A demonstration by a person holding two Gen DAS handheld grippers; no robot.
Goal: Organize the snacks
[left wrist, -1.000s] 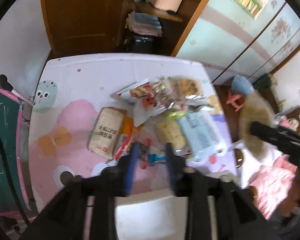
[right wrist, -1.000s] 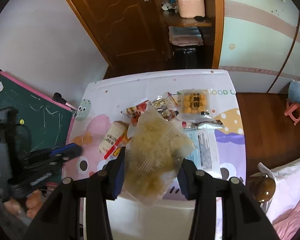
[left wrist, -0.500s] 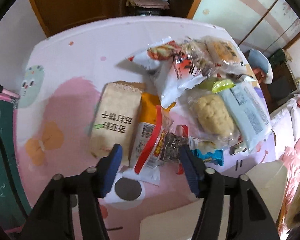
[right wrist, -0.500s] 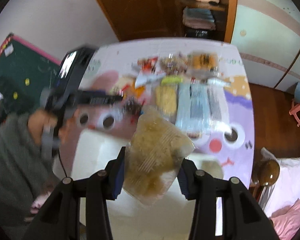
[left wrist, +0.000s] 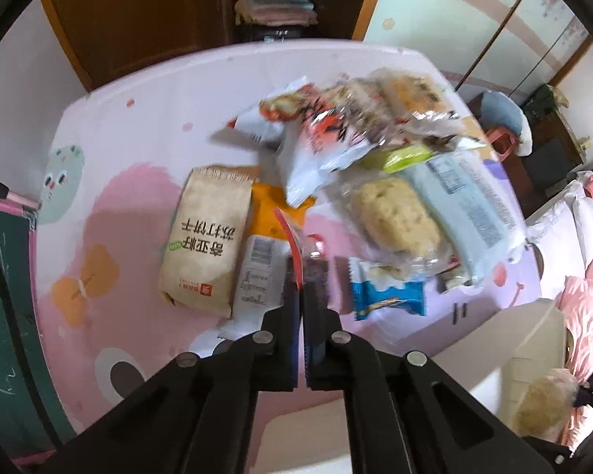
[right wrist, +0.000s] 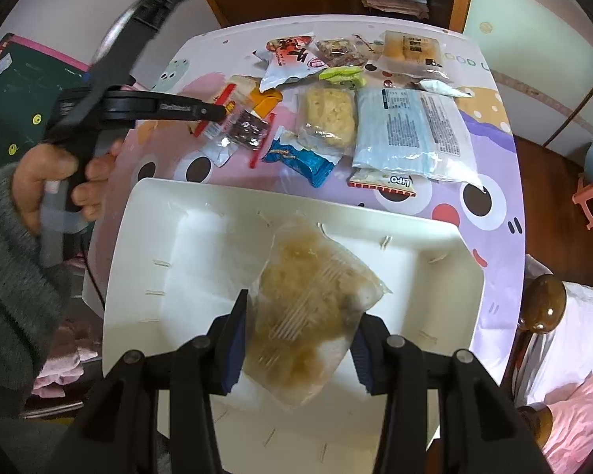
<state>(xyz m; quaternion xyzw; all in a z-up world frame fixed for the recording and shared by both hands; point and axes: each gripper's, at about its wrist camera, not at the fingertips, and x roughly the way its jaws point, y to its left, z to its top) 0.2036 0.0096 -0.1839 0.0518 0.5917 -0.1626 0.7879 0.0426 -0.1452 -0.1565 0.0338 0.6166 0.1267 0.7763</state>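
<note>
Snack packets lie in a heap on a round table with a cartoon-print cloth (left wrist: pixel 122 126). My left gripper (left wrist: pixel 302 272) is shut, pinching the red edge of a small clear packet with dark contents (left wrist: pixel 316 249) in the near side of the heap; the same packet (right wrist: pixel 249 130) lies at the left gripper's tip (right wrist: pixel 217 112) in the right wrist view. My right gripper (right wrist: pixel 302 312) is shut on a clear bag of pale yellow snack (right wrist: pixel 312 284), held just above the white tray (right wrist: pixel 146 237).
A beige cracker pack (left wrist: pixel 205 237), a small blue packet (left wrist: pixel 387 296), a clear pack with a yellow cake (left wrist: pixel 395 213) and a large light-blue pack (left wrist: pixel 466 205) surround the pinched packet. A green chalkboard (left wrist: pixel 4 296) stands left. A person's hand (right wrist: pixel 43 181) holds the left gripper.
My left gripper came down onto the heap and its jaws went from open to shut on the red-edged packet. My right gripper carried the clear bag down over the white tray.
</note>
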